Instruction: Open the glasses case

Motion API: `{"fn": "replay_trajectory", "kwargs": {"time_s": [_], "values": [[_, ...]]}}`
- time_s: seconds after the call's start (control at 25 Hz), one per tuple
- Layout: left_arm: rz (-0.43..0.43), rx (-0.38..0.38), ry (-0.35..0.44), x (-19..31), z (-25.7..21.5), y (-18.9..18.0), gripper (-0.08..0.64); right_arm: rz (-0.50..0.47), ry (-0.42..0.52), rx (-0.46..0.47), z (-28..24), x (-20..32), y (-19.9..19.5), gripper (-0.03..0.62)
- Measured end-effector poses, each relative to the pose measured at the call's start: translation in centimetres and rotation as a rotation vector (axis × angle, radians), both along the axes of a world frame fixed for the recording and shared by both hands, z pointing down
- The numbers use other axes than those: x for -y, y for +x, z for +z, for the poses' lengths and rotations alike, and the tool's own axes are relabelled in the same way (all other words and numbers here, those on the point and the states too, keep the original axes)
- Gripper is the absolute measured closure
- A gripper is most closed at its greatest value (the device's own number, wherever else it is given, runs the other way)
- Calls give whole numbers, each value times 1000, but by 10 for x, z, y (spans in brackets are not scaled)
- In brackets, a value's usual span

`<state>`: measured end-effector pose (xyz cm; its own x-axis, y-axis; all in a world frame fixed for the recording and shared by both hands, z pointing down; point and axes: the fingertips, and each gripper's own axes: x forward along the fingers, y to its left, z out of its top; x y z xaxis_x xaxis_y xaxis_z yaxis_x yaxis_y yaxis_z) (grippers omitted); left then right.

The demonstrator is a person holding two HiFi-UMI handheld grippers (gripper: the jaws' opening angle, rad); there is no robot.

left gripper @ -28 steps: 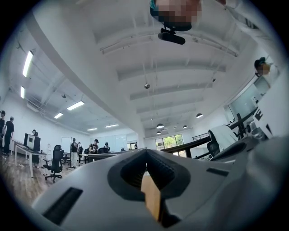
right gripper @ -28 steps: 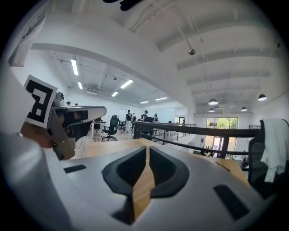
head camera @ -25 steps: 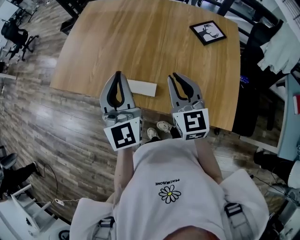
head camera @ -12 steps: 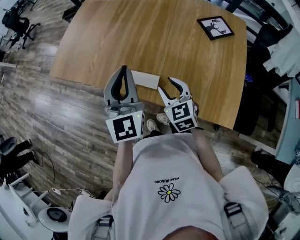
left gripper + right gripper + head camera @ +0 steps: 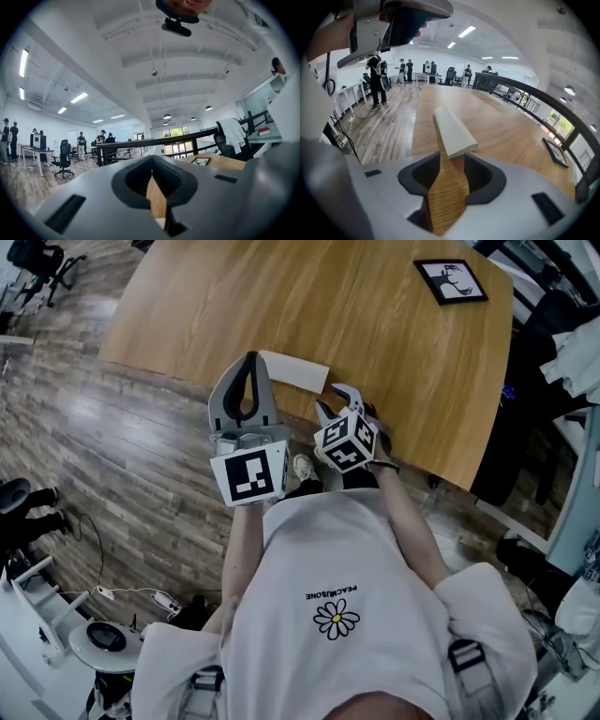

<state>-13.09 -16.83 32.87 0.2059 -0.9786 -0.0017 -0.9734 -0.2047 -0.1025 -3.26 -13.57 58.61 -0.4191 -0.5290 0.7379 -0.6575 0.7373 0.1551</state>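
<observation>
Over on the left you've got the wood floor, then the near edge of the table. Your left gripper hangs over that edge, pointing out level across the top. Its jaws are pressed together with nothing in them, and only a thin sliver of tabletop shows through the gap. Its tip is right next to the left end of the glasses case; can't tell if it's actually touching.

The case is the long white one, lid down, lying flat on the table close to the near edge, in between your two grippers.

Just right of it is your right gripper, tilted down at the table with its marker cube facing up. Its jaws have just been opening and now stand wide apart. The right end of the case sits right at the mouth of them, but the pads aren't on it, so nothing's gripped.

Way off in the far right corner of the table there's a black picture frame, well apart from everything else.
</observation>
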Motion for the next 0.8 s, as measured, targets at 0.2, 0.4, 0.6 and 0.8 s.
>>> {"fn": "replay_trajectory", "kwargs": {"time_s": [0.2, 0.4, 0.6, 0.8], "values": [[-27, 8, -3, -4, 1, -10, 543, -25, -30, -25, 8, 2, -5, 429], [-43, 30, -11, -6, 4, -21, 543, -27, -39, -36, 11, 4, -7, 445], [214, 263, -52, 12, 34, 8, 523, -2, -62, -2, 14, 2, -8, 469], [303, 335, -103, 8, 68, 15, 511, -4, -83, 10, 15, 2, -8, 471]]}}
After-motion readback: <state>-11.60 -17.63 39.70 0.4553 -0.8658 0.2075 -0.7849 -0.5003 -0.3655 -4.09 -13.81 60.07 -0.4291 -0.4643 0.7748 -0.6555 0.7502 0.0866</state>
